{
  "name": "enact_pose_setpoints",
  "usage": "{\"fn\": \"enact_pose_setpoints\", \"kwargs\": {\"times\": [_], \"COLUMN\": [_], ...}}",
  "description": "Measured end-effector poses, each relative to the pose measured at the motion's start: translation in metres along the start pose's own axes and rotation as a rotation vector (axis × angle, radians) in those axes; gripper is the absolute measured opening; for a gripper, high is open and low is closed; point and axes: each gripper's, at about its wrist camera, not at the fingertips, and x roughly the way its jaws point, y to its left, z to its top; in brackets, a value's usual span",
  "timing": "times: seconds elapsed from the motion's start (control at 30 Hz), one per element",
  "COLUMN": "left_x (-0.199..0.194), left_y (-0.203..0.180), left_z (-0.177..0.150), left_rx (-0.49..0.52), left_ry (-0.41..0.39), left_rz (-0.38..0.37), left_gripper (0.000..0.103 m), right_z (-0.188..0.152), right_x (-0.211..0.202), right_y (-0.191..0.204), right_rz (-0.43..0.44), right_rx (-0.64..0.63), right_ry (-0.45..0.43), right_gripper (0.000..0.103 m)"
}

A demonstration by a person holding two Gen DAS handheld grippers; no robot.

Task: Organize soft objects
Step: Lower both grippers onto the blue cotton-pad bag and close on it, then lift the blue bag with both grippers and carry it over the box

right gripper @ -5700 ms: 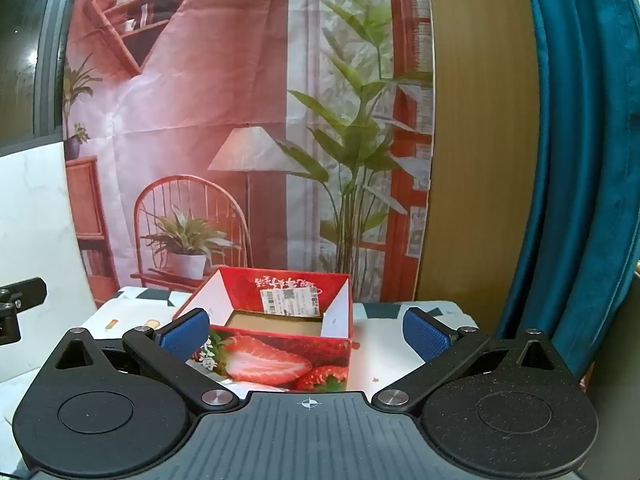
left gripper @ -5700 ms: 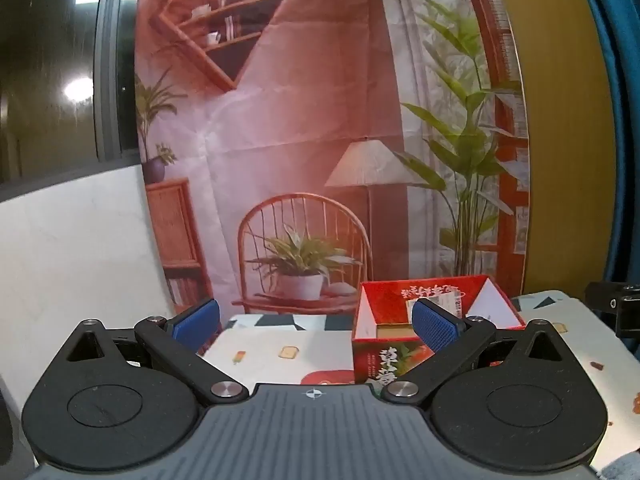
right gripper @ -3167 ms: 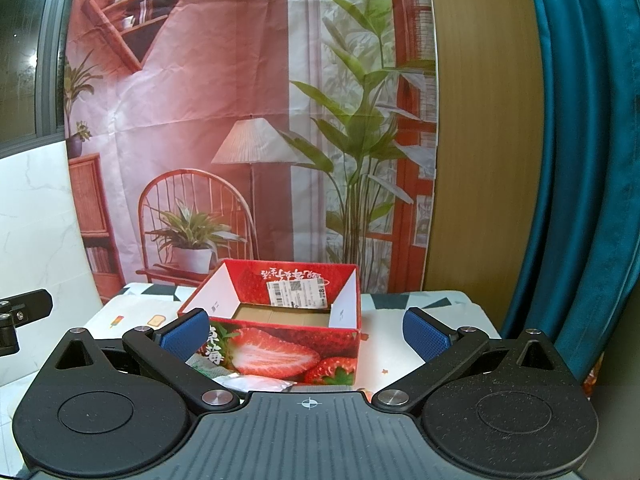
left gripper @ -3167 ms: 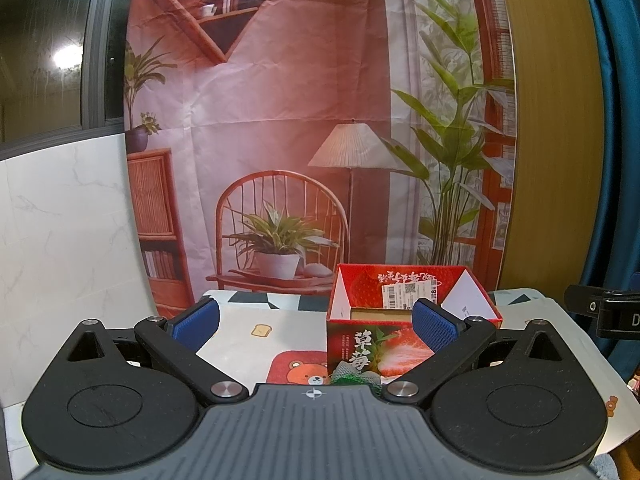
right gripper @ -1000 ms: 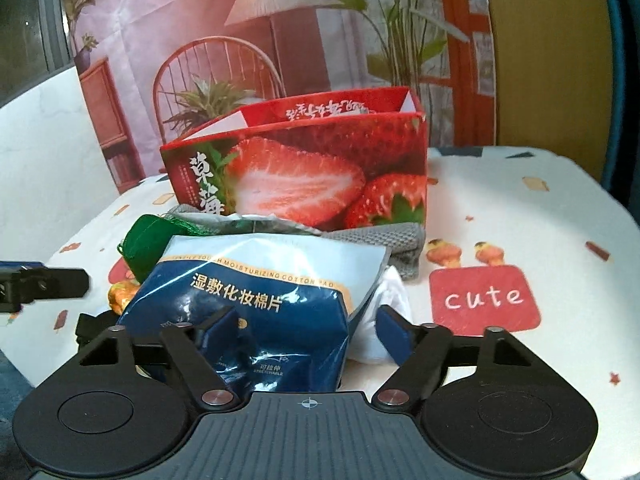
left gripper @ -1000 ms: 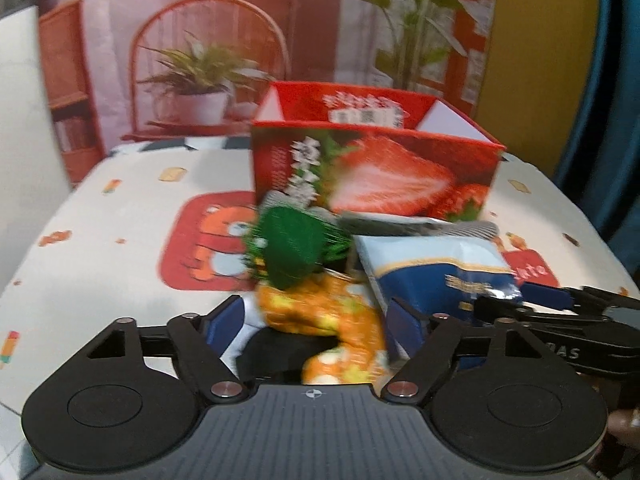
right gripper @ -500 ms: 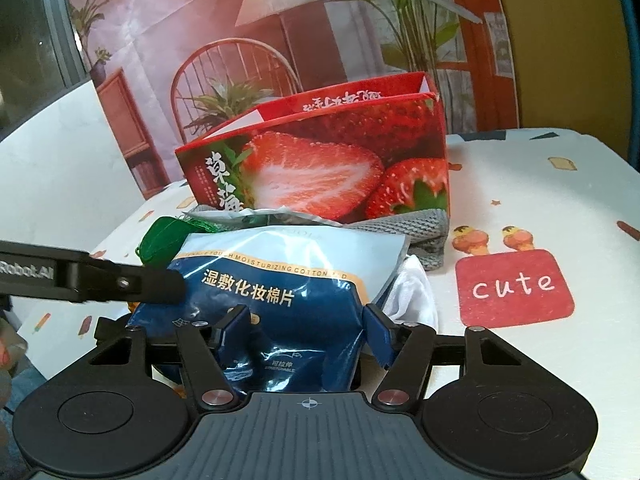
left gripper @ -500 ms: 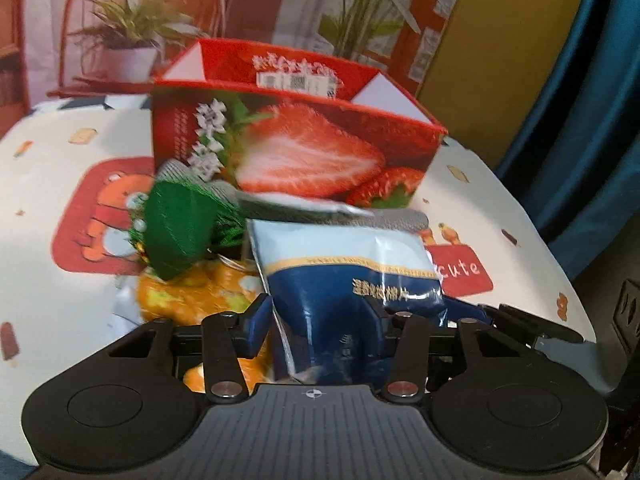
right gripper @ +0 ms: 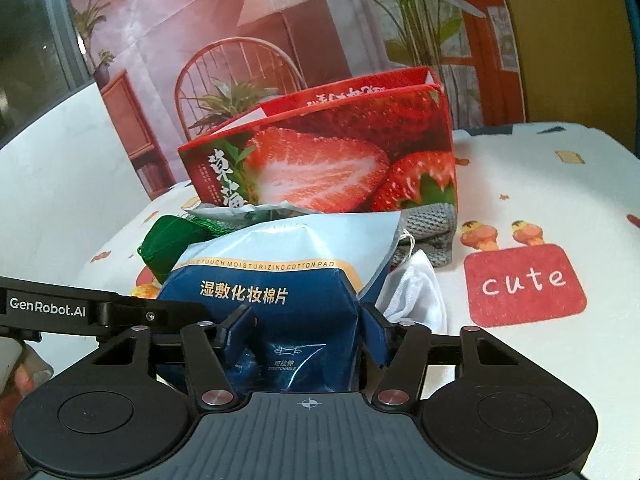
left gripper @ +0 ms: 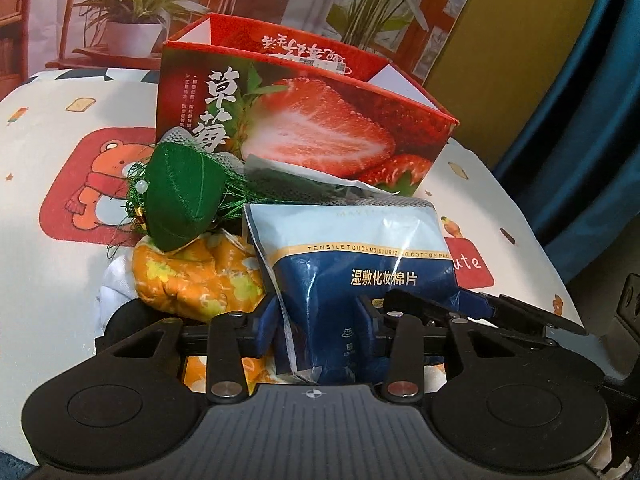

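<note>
1. The left gripper has just been closing its jaws; the blue pads now press the near end of the cotton pad pouch, low centre of frame.
2. The right gripper has likewise been closing, and pinches the same pouch.
3. Behind, mid-frame, the strawberry box stands on the worktop, with a green pouch at left.

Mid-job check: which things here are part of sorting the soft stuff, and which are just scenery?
Job:
cotton pad pack, both grippers closing on it
left gripper
right gripper
green pouch
orange toy
grey knit
white cloth
strawberry box

Scenery:
tablecloth
backdrop
curtain
</note>
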Motion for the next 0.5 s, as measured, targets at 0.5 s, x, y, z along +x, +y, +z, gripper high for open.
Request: {"fn": "enact_pose_setpoints", "kwargs": {"times": [0.5], "left_x": [-0.042], "left_y": [-0.001], "left_z": [0.007], "left_rx": [0.01], "left_ry": [-0.122], "left_rz": [-0.044], "left_gripper": [0.042], "right_z": [0.018], "right_x": [-0.032], "right_y": [0.023], "right_rz": [0.027], "right_rx": [-0.062], "right_ry": [-0.083], "right_gripper": [0.044]}}
